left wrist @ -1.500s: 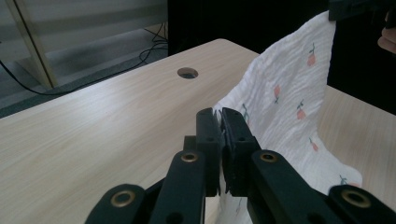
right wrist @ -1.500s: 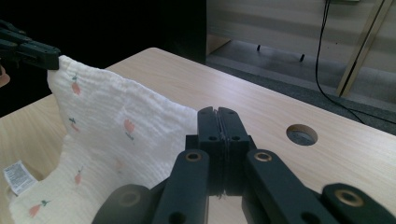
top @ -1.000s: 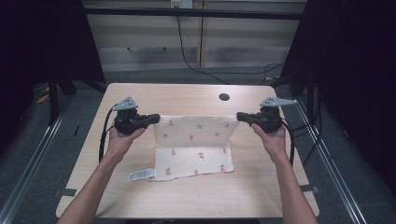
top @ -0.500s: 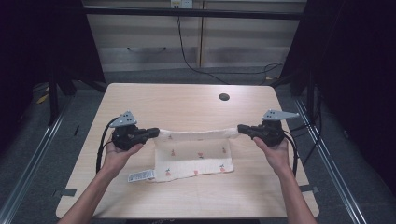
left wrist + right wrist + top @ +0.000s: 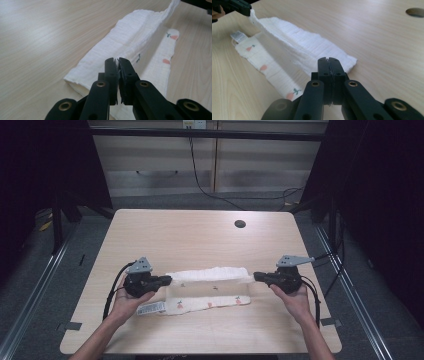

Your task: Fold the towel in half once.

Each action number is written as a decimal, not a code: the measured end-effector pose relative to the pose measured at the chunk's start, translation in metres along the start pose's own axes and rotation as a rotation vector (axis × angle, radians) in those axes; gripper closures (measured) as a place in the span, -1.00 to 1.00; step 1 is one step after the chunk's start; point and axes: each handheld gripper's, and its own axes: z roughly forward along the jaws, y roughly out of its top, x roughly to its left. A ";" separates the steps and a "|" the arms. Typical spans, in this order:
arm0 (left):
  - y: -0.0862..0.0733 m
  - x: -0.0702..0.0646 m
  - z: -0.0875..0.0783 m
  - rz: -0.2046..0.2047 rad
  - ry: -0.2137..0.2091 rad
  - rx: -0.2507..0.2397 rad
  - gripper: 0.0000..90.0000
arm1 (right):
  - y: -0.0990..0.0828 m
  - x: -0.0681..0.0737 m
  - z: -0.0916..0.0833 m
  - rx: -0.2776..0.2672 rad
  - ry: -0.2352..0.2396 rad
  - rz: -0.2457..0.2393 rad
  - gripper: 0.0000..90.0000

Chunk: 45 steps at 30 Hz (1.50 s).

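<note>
A white cloth (image 5: 210, 275) with small fruit prints lies on the wooden table (image 5: 200, 235), its far edge lifted and folded toward the near edge. My left gripper (image 5: 167, 279) is shut on the cloth's left corner, and my right gripper (image 5: 256, 276) is shut on its right corner. The lifted edge stretches between them. In the left gripper view the cloth (image 5: 130, 37) runs away from the shut jaws of the left gripper (image 5: 118, 60). In the right gripper view the cloth (image 5: 299, 47) does the same from the right gripper (image 5: 329, 59). A printed strip (image 5: 210, 303) and a label (image 5: 150, 308) stay flat near me.
A round cable hole (image 5: 240, 224) sits at the table's far right. Black cables (image 5: 112, 292) trail from both grippers. Beyond the table stand a pale cabinet front (image 5: 165, 165) and dark curtains (image 5: 50, 165). Metal rails (image 5: 35, 290) run along the floor on both sides.
Both grippers have pulled the cloth's far edge toward me and lower, folding it over itself. The visible cloth has narrowed to a band with a printed strip beside it.
</note>
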 end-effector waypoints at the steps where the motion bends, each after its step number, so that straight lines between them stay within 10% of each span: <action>1: -0.003 -0.001 0.002 -0.004 0.003 0.009 0.91 | -0.003 0.001 0.001 0.012 0.004 0.000 0.98; 21: -0.036 -0.032 0.008 0.053 -0.081 0.117 0.89 | -0.038 0.016 0.008 0.150 0.024 -0.004 0.98; 34: -0.034 -0.021 -0.007 -0.014 -0.115 0.041 0.47 | -0.039 0.021 0.002 0.145 0.032 0.005 0.72; 45: -0.014 0.005 0.023 -0.033 -0.013 0.064 0.51 | -0.005 0.009 0.034 0.086 0.022 -0.001 0.75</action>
